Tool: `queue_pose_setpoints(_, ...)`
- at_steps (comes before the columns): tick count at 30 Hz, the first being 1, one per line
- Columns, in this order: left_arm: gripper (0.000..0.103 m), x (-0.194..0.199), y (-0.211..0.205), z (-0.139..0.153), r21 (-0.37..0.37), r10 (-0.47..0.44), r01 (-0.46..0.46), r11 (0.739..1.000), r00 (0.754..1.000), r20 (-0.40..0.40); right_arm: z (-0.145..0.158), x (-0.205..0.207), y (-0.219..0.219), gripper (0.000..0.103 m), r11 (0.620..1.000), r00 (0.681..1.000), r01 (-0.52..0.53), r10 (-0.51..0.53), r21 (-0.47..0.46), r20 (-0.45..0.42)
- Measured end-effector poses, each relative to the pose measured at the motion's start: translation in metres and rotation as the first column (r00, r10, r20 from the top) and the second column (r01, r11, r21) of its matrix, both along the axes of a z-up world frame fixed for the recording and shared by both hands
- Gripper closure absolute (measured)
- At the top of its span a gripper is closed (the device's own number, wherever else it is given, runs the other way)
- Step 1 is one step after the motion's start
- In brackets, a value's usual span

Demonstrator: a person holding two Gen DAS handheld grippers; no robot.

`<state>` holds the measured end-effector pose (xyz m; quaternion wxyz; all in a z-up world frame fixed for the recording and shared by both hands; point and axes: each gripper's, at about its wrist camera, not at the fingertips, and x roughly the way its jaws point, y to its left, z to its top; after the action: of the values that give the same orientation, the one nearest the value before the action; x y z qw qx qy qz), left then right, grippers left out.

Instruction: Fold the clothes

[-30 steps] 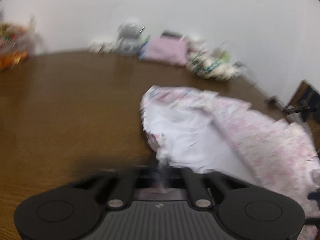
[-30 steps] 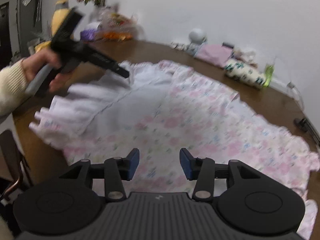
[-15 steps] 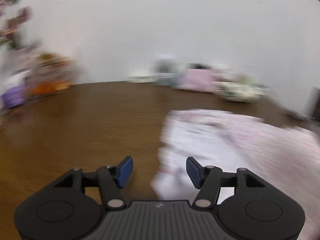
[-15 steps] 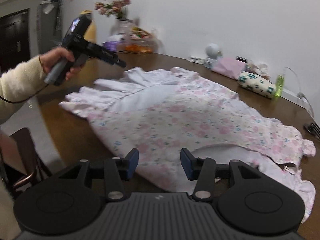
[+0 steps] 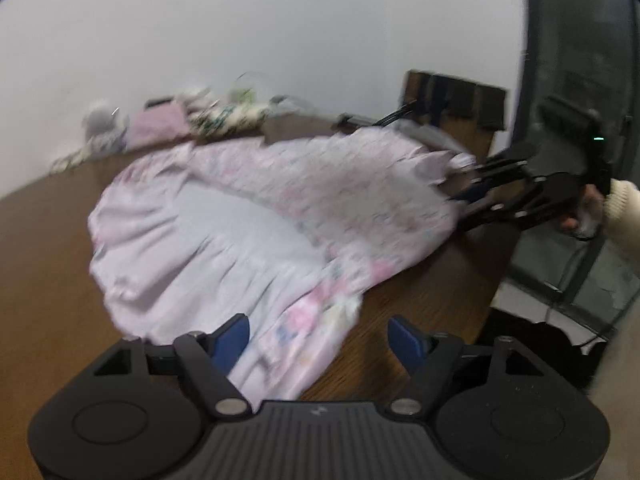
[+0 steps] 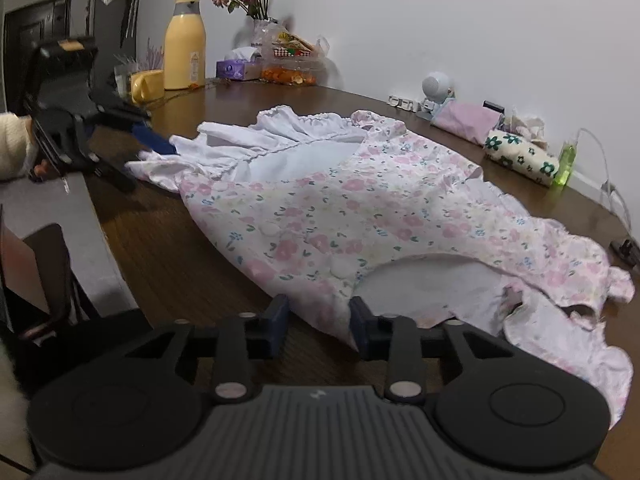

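A pink floral dress (image 6: pixel 352 208) with a white lining lies spread on the brown table (image 6: pixel 168 264); it also shows, blurred, in the left wrist view (image 5: pixel 280 216). My left gripper (image 5: pixel 320 334) is open and empty, its jaws on either side of the dress's near hem. It shows from the side in the right wrist view (image 6: pixel 136 148) at the dress's white ruffled end. My right gripper (image 6: pixel 319 318) is open, its jaws astride the dress's near edge. It appears in the left wrist view (image 5: pixel 460 196) at the far edge of the dress.
At the table's back stand a yellow bottle (image 6: pixel 186 44), a yellow mug (image 6: pixel 146 85), a flower vase (image 6: pixel 256 0), a tissue box (image 6: pixel 236 69), a snack bag (image 6: pixel 292 60), a folded pink cloth (image 6: pixel 464 120), a flowered roll (image 6: pixel 520 158) and a green bottle (image 6: pixel 566 162). A chair (image 6: pixel 44 280) stands at the left.
My left gripper let go of the dress, opened and swung round to its white hem end. My right gripper came down to the dress's near edge.
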<state>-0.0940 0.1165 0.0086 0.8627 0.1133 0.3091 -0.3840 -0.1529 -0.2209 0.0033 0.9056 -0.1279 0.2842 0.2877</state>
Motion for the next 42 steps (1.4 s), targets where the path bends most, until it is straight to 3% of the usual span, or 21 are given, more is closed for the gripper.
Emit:
queue_pose_setpoints(1,0.053,0.002,0.005,0.001,-0.018,0.018,-0.018,1.0,1.0,0.004,0.0,0.0,-0.001,0.082,1.0,1.0,-0.004,0.004,0.011,-0.005)
queue_pose_setpoints(3,0.078,0.009,0.015,0.0,-0.058,0.031,-0.032,0.998,0.999,-0.016,-0.001,-0.001,-0.002,0.097,1.0,1.0,-0.015,0.015,0.023,-0.007)
queue_pose_setpoints(4,0.085,0.013,0.017,-0.001,-0.069,0.038,-0.04,0.997,0.999,-0.028,-0.002,-0.002,-0.003,0.1,0.999,1.0,-0.024,0.024,0.023,-0.003)
queue_pose_setpoints(5,0.1,0.013,0.021,0.001,-0.074,0.03,-0.033,0.997,0.999,-0.04,-0.002,-0.003,-0.004,0.101,0.999,0.999,-0.033,0.033,0.023,0.001)
queue_pose_setpoints(9,0.102,-0.003,0.035,0.02,-0.134,-0.05,0.049,0.99,0.999,-0.005,0.006,-0.015,-0.005,0.103,0.996,0.996,-0.085,0.085,-0.01,-0.02)
queue_pose_setpoints(13,0.101,-0.019,0.039,0.029,-0.087,-0.121,0.123,0.989,0.992,0.033,0.018,-0.025,-0.023,0.102,0.993,0.992,-0.119,0.118,-0.014,-0.054)
queue_pose_setpoints(15,0.092,-0.016,0.036,0.022,-0.06,-0.087,0.089,0.994,0.996,0.033,0.018,-0.027,-0.028,0.099,0.995,0.993,-0.101,0.1,-0.016,-0.066)
queue_pose_setpoints(19,0.055,-0.017,0.038,0.013,-0.07,-0.119,0.122,0.99,0.992,0.039,0.014,-0.037,-0.019,0.065,0.992,0.995,-0.097,0.095,-0.086,-0.026)
queue_pose_setpoints(22,0.053,-0.02,0.039,0.009,-0.065,-0.142,0.147,0.987,0.987,0.074,0.011,-0.04,-0.014,0.066,0.992,0.993,-0.12,0.12,-0.047,-0.008)
queue_pose_setpoints(25,0.056,-0.021,0.039,0.003,-0.059,-0.132,0.134,0.989,0.991,0.032,0.002,-0.035,-0.014,0.07,0.992,0.992,-0.126,0.125,-0.03,-0.019)
queue_pose_setpoints(26,0.067,-0.021,0.04,0.002,-0.059,-0.14,0.141,0.988,0.99,0.019,0.003,-0.035,-0.014,0.072,0.992,0.991,-0.129,0.128,-0.015,-0.021)
queue_pose_setpoints(27,0.087,-0.02,0.04,0.0,-0.056,-0.149,0.15,0.987,0.989,0.019,0.004,-0.033,-0.016,0.082,0.991,0.991,-0.133,0.133,0.003,-0.031)
queue_pose_setpoints(28,0.101,-0.02,0.04,0.0,-0.049,-0.168,0.17,0.984,0.985,0.03,0.005,-0.03,-0.019,0.102,0.992,0.991,-0.125,0.126,0.016,-0.039)
queue_pose_setpoints(34,0.101,-0.012,0.035,0.019,0.008,-0.285,0.285,0.958,0.955,0.079,0.021,-0.015,-0.031,0.103,0.991,0.991,-0.12,0.123,0.052,-0.057)
queue_pose_setpoints(42,0.101,0.051,0.02,0.054,0.013,-0.272,0.272,0.962,0.956,0.112,0.048,0.036,-0.037,0.102,0.993,0.995,-0.104,0.104,0.049,0.003)
